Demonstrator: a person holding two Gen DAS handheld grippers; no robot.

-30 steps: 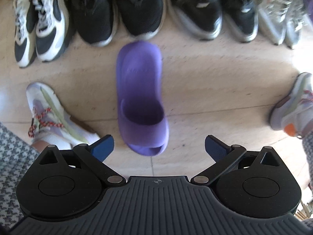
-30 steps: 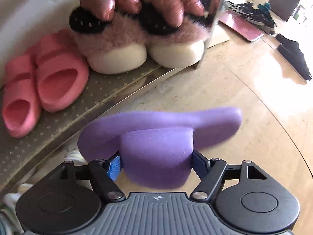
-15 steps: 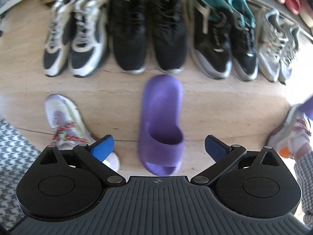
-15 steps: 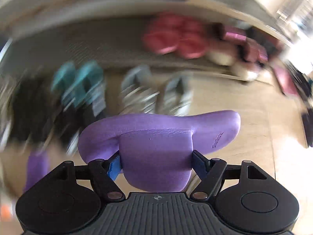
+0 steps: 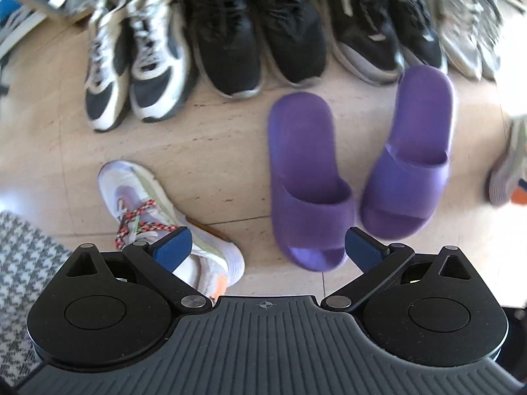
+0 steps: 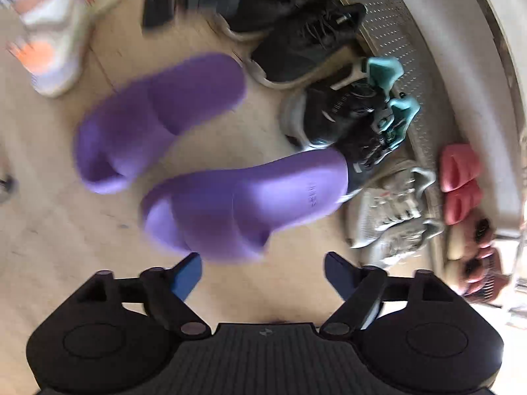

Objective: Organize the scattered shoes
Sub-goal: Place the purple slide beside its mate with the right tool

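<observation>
Two purple slippers lie on the pale floor, toes toward the grippers and heels toward a row of shoes. The first slipper (image 5: 304, 181) lies flat; the second slipper (image 5: 411, 164) is just beside it, their toe ends close together and their heels splayed apart. In the right wrist view the second slipper (image 6: 250, 204) sits just ahead of the right gripper (image 6: 263, 270), whose jaws have just been opening; they stand wide, clear of the slipper, with nothing between the pads. That view is blurred, so whether the slipper's heel rests on the floor or on the teal-trimmed shoe (image 6: 355, 115) behind it is hard to say.

The left gripper (image 5: 268, 247) points down at the floor, its jaws spread wide and empty. Its left finger (image 5: 173, 247) overlaps a white sneaker (image 5: 158, 210) with a red-patterned lace. Beyond stand white-and-black sneakers (image 5: 135, 65), black sneakers (image 5: 257, 33) and grey sneakers (image 6: 392, 210) in a row. Pink slippers (image 6: 457, 181) lie on a dotted mat (image 6: 388, 26).
</observation>
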